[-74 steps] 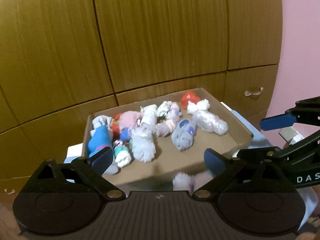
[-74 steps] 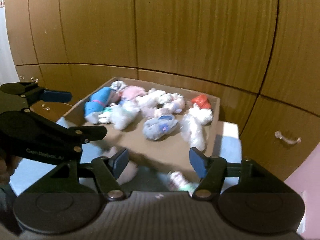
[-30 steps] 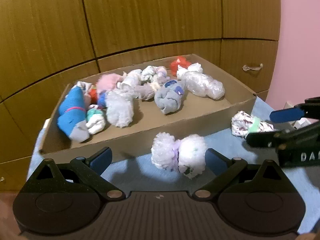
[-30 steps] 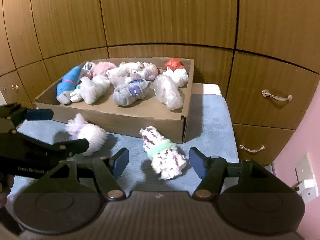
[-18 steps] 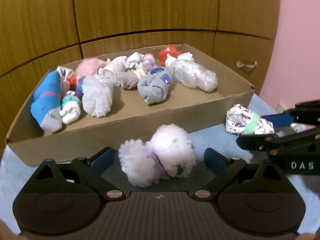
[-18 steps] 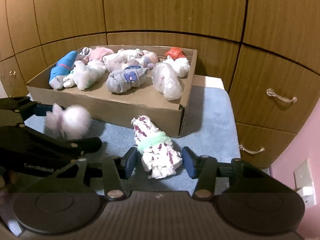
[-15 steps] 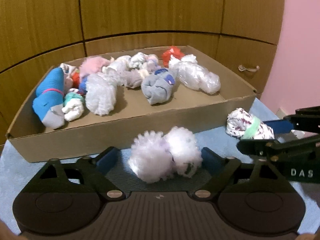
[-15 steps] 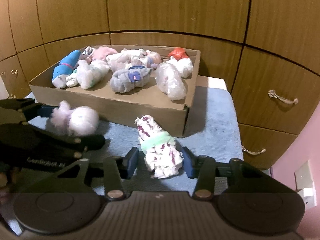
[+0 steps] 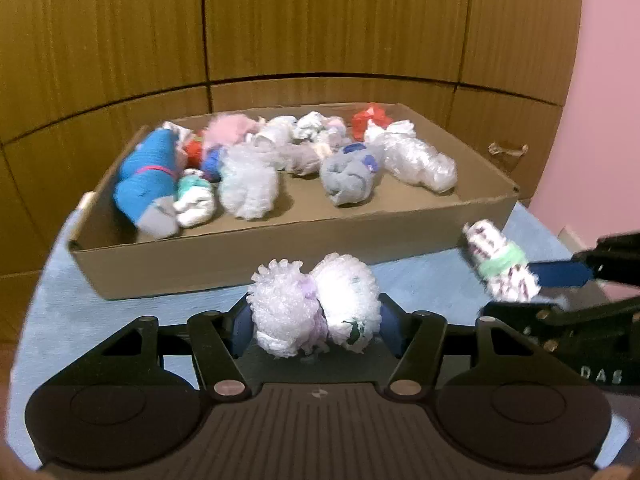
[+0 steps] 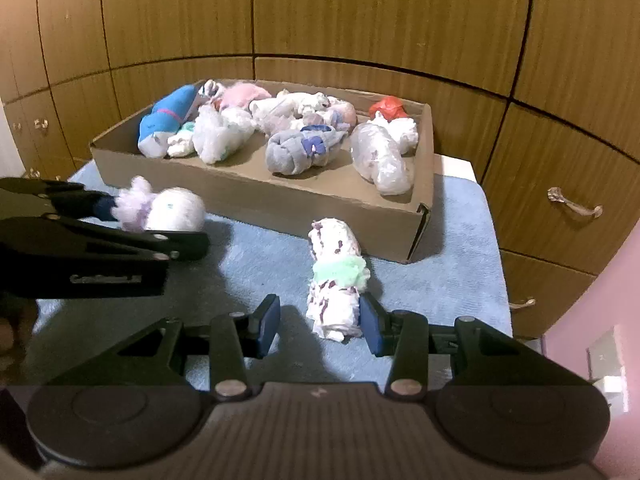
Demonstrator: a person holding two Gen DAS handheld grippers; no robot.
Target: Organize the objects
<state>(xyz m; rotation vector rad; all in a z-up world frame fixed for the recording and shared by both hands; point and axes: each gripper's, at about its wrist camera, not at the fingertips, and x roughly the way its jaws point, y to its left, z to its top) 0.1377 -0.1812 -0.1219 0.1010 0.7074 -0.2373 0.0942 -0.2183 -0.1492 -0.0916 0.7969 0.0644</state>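
Left wrist view: my left gripper (image 9: pixel 314 326) has just clamped the fluffy sock ball (image 9: pixel 314 306) before the box (image 9: pixel 280 248); my right gripper (image 10: pixel 320 324), half-closed, hasn't pinched the spotted roll (image 10: pixel 336 276).

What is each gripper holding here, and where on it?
Left gripper clamps the fluffy white-lilac bundle across its two ends. Right gripper is open around the spotted bundle's near end, only one pad touching.

The box's (image 9: pixel 280 248) far rolled socks (image 9: pixel 304 128) blur together — their count perhaps uncertain.
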